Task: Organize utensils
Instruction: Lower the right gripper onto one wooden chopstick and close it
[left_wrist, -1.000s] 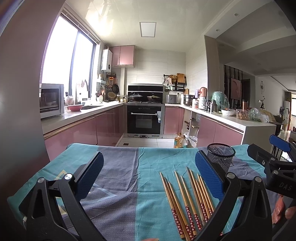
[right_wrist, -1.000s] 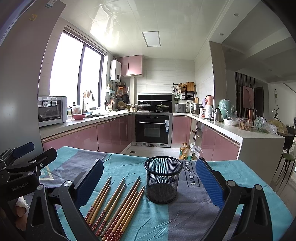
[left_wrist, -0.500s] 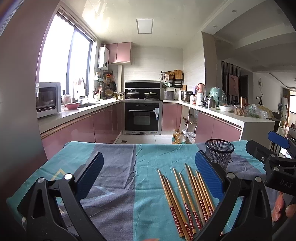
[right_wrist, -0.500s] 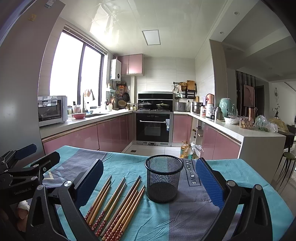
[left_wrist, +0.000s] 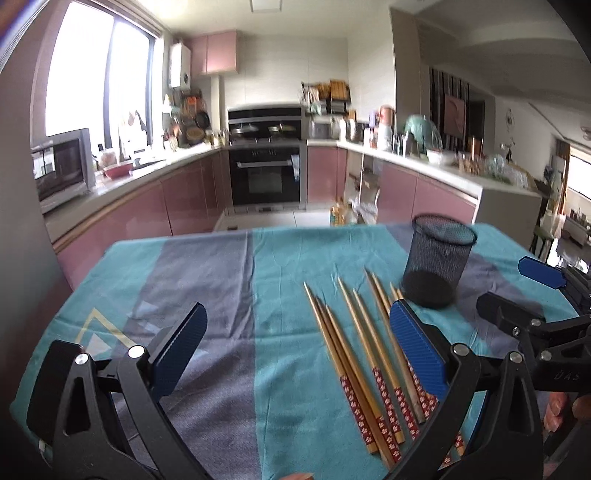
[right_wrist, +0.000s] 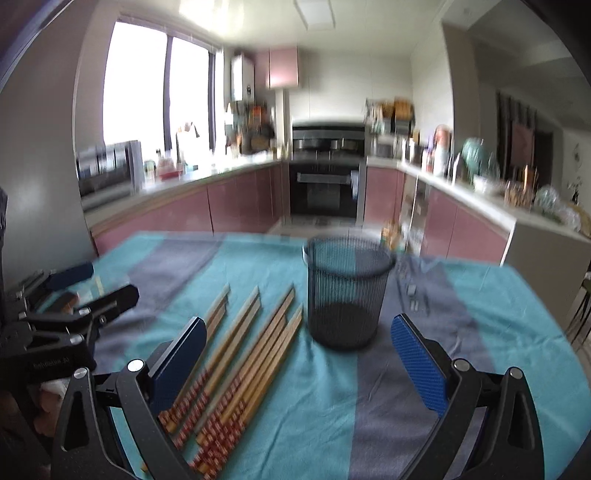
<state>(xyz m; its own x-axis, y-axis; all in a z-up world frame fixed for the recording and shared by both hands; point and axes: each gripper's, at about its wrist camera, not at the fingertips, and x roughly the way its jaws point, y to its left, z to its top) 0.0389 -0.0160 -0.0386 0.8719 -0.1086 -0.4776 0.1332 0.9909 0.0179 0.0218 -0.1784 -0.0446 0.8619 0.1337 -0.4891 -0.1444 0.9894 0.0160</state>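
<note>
Several wooden chopsticks (left_wrist: 358, 354) with red patterned ends lie side by side on the teal and grey tablecloth (left_wrist: 229, 295); they also show in the right wrist view (right_wrist: 243, 365). A black mesh cup (left_wrist: 437, 266) stands upright just right of them, seen also in the right wrist view (right_wrist: 347, 291). My left gripper (left_wrist: 295, 347) is open and empty above the cloth, its right finger over the chopsticks. My right gripper (right_wrist: 295, 350) is open and empty, its left finger over the chopsticks' red ends, the cup just ahead.
The table's far edge (left_wrist: 258, 230) drops to the kitchen floor. Pink cabinets, an oven (left_wrist: 266, 173) and counters stand beyond. The right gripper shows at the right of the left wrist view (left_wrist: 535, 317); the left gripper shows at the left of the right wrist view (right_wrist: 70, 314).
Both views have tilted down and moved closer to the table. The chopsticks and cup look larger and nearer. Both grippers stay open and empty.
</note>
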